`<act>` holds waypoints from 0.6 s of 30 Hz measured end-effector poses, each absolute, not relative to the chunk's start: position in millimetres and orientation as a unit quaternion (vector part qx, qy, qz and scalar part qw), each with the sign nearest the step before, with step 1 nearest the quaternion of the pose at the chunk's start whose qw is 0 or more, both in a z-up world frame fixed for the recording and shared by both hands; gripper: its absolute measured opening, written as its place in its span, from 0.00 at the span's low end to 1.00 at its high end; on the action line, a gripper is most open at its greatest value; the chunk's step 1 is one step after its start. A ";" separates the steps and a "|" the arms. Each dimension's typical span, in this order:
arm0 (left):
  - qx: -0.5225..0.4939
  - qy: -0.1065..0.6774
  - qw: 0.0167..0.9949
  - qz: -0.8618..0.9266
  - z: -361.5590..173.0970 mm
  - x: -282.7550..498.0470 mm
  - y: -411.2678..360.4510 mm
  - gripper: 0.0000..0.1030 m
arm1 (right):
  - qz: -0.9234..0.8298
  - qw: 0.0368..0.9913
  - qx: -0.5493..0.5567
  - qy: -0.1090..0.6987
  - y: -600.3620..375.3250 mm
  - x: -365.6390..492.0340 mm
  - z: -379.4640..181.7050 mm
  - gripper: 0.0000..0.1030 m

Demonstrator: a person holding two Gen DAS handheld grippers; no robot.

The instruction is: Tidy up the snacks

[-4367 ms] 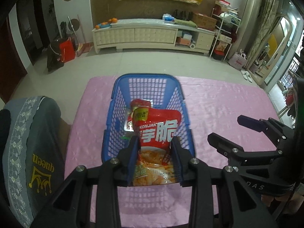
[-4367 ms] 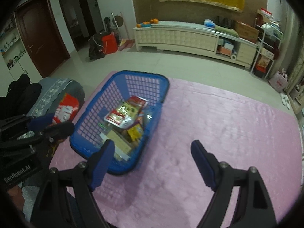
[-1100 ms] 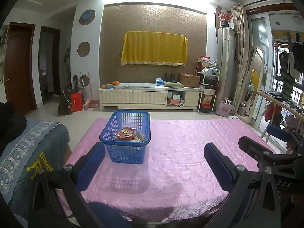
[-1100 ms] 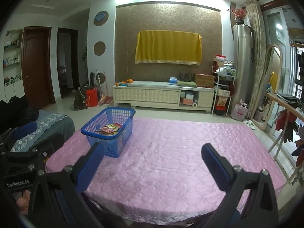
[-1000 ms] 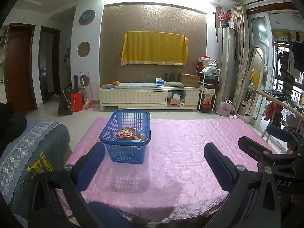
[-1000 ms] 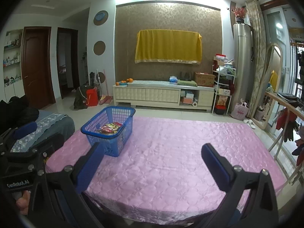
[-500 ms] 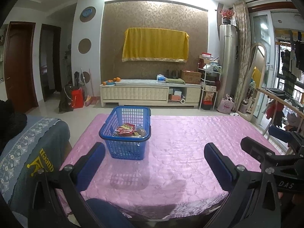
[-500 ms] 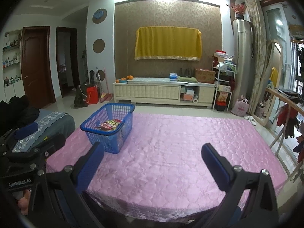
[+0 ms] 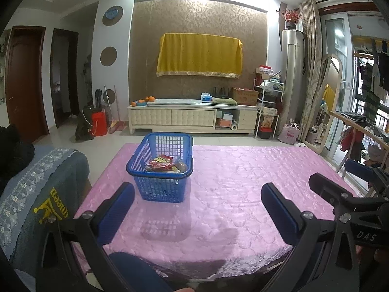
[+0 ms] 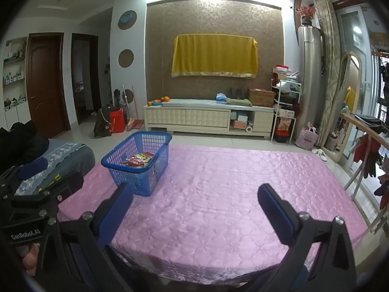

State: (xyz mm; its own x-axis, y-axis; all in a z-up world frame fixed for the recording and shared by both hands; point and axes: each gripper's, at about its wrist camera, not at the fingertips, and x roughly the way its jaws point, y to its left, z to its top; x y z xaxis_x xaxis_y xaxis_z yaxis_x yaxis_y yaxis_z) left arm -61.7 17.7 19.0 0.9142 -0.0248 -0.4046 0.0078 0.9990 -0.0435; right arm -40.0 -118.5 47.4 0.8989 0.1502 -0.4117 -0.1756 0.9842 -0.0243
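A blue mesh basket stands on the left part of the pink-covered table. Red and yellow snack packets lie inside it. The same basket with its packets shows at the left in the right wrist view. My left gripper is open and empty, drawn back near the table's front edge, well short of the basket. My right gripper is open and empty too, above the front of the table, to the right of the basket.
A chair with a grey "queen" cover stands at the table's left side. Beyond the table are a tiled floor, a white TV cabinet and a cluttered rack. A drying rack with clothes stands at the right.
4.4 s ago my left gripper was shut on a red snack bag over the basket; now it is open, empty and pulled far back. Both grippers have withdrawn from the table; little shift over the last second.
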 end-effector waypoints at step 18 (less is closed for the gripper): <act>-0.015 0.209 0.978 -0.006 21.2 -63.4 16.2 1.00 | 0.083 0.973 -0.026 0.214 -122.2 -38.4 48.4 1.00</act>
State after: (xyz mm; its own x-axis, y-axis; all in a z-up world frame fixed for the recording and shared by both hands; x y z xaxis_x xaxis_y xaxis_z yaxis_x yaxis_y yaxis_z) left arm -63.4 16.2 21.2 0.9122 -0.0171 -0.4095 0.0044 0.9995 -0.0321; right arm -38.4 -122.2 48.4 0.8944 0.1510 -0.4209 -0.1731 0.9848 -0.0145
